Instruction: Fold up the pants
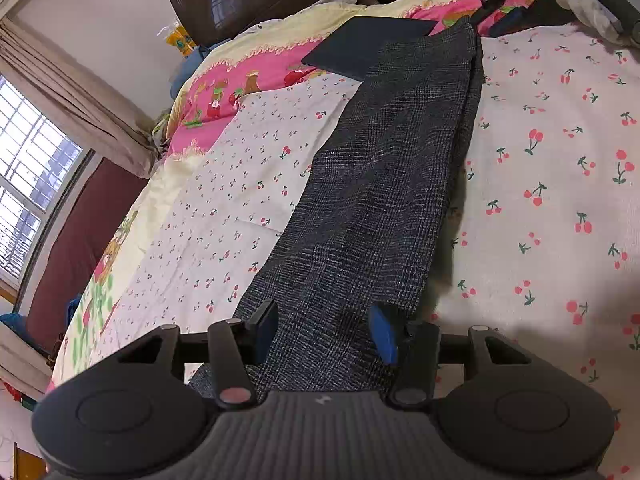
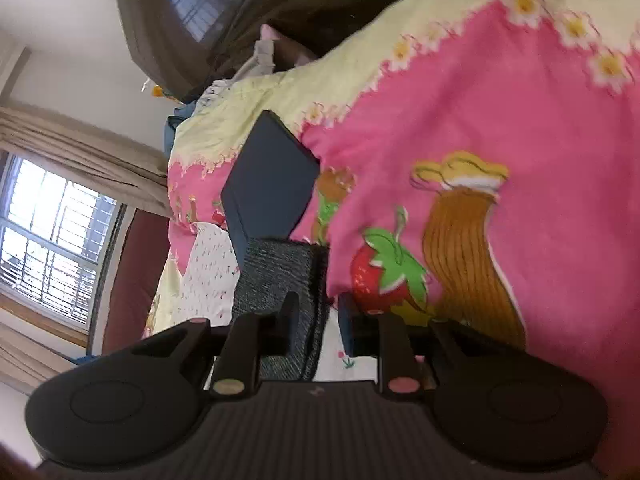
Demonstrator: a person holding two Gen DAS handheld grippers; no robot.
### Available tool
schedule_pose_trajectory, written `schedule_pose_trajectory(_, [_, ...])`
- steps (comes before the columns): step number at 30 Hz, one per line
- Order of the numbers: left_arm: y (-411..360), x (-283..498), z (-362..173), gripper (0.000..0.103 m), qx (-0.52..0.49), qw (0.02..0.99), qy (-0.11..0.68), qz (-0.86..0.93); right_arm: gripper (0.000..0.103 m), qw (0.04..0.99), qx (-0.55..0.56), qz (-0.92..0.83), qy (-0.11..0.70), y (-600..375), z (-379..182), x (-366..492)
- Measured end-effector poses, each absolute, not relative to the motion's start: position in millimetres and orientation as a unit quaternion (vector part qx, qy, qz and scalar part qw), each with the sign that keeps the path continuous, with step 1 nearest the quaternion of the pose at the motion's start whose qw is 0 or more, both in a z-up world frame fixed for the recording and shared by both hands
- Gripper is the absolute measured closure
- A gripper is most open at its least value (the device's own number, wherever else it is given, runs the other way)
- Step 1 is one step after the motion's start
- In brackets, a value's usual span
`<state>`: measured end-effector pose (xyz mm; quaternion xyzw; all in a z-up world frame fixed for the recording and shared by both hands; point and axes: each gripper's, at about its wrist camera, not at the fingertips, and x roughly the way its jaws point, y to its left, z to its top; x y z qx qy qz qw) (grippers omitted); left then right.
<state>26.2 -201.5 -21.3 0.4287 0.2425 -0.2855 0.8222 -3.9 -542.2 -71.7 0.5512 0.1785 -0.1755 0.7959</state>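
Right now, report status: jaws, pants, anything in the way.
Left gripper jaws open, astride the pants. Right gripper jaws open at the far end, nothing clamped. Pants lying long on the bed. Dark flat case touching the far end.

Pants laid lengthwise on a bed, one gripper at each end.

The pants (image 1: 384,184) lie flat on the sheet (image 1: 560,168), running from the left gripper (image 1: 326,332) at the near end towards the quilt (image 1: 248,80) at the far end. A flat pad (image 1: 360,46) rests on the quilt, its edge under the pants. The right gripper (image 2: 316,312) straddles the far end of the pants, just before the pad.
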Motion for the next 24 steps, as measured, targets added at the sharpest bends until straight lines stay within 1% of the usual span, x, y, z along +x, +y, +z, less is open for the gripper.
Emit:
schedule_pose_trajectory(2, [-202, 26, -23, 0.038, 0.432, 0.822, 0.240, -0.285, 0.079, 0.795, 0.553, -0.177, 0.174, -542, -70, -3])
schedule_pose_trajectory(4, [-202, 23, -23, 0.038, 0.435, 0.820, 0.237, -0.286, 0.067, 0.793, 0.559, -0.174, 0.170, -541, -70, 3])
schedule_pose_trajectory(6, [-203, 21, -23, 0.038, 0.438, 0.819, 0.234, -0.289, 0.061, 0.791, 0.562, -0.162, 0.179, -537, -69, 13])
schedule_pose_trajectory(10, [-204, 18, -23, 0.038, 0.438, 0.818, 0.231, -0.292, 0.056, 0.813, 0.518, -0.159, 0.214, -514, -68, 33])
schedule_pose_trajectory(12, [-204, 18, -23, 0.038, 0.437, 0.819, 0.229, -0.293, 0.056, 0.813, 0.517, -0.165, 0.213, -511, -73, 39])
schedule_pose_trajectory(16, [-204, 18, -21, 0.038, 0.436, 0.820, 0.226, -0.295, 0.055, 0.797, 0.548, -0.162, 0.194, -519, -76, 37])
schedule_pose_trajectory(20, [-204, 19, -16, 0.038, 0.417, 0.827, 0.221, -0.305, 0.060, 0.798, 0.549, -0.166, 0.185, -525, -80, 38])
schedule_pose_trajectory(23, [-216, 18, -17, 0.038, 0.426, 0.822, 0.213, -0.310, 0.060, 0.818, 0.517, -0.148, 0.204, -524, -77, 64])
schedule_pose_trajectory(24, [-220, 18, -17, 0.038, 0.429, 0.821, 0.211, -0.312, 0.068, 0.822, 0.506, -0.144, 0.217, -523, -79, 72])
